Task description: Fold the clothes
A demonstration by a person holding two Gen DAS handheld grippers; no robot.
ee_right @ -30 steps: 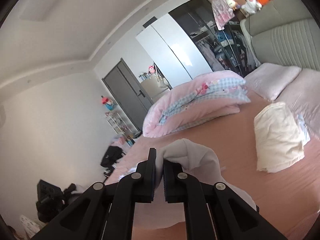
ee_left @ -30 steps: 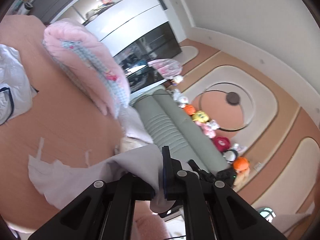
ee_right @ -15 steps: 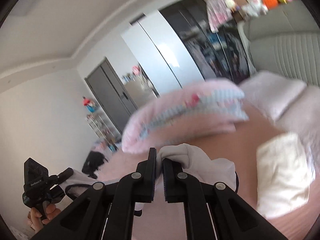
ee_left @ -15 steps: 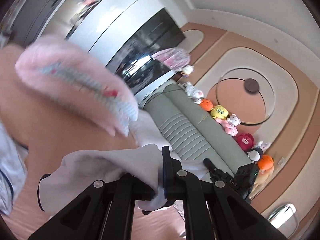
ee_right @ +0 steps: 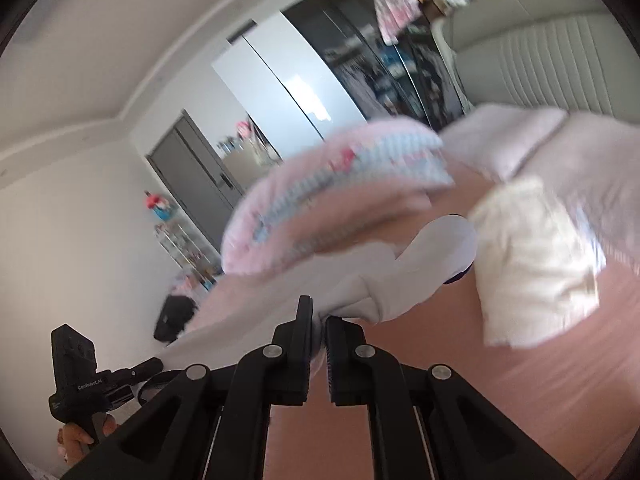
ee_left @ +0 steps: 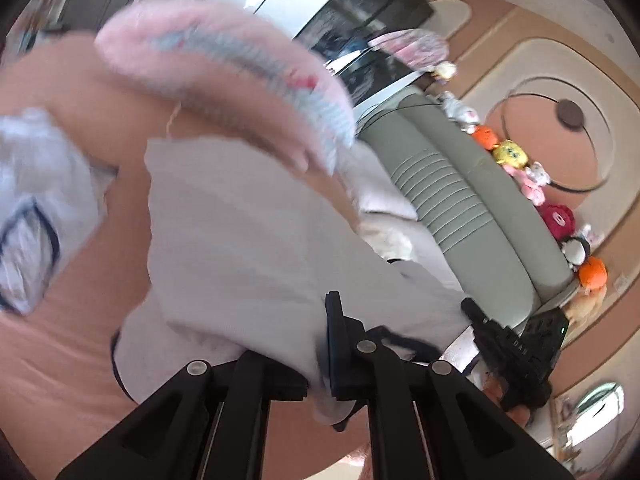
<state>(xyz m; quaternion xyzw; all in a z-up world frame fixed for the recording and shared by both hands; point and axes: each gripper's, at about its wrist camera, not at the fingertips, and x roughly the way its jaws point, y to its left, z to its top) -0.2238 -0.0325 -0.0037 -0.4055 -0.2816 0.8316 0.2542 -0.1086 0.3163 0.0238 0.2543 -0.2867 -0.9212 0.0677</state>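
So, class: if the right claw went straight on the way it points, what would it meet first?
The right claw already pinches the white garment; beyond it, probably the folded pink quilt, though depth is unclear.

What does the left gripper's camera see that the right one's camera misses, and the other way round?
Only the left view shows the round ceiling lamp and a white garment with dark trim lying on the bed. Only the right view shows the grey door and a cream folded cloth. Both show the pale garment pinched in closed jaws, the pink quilt, the wardrobe and the plush toys.
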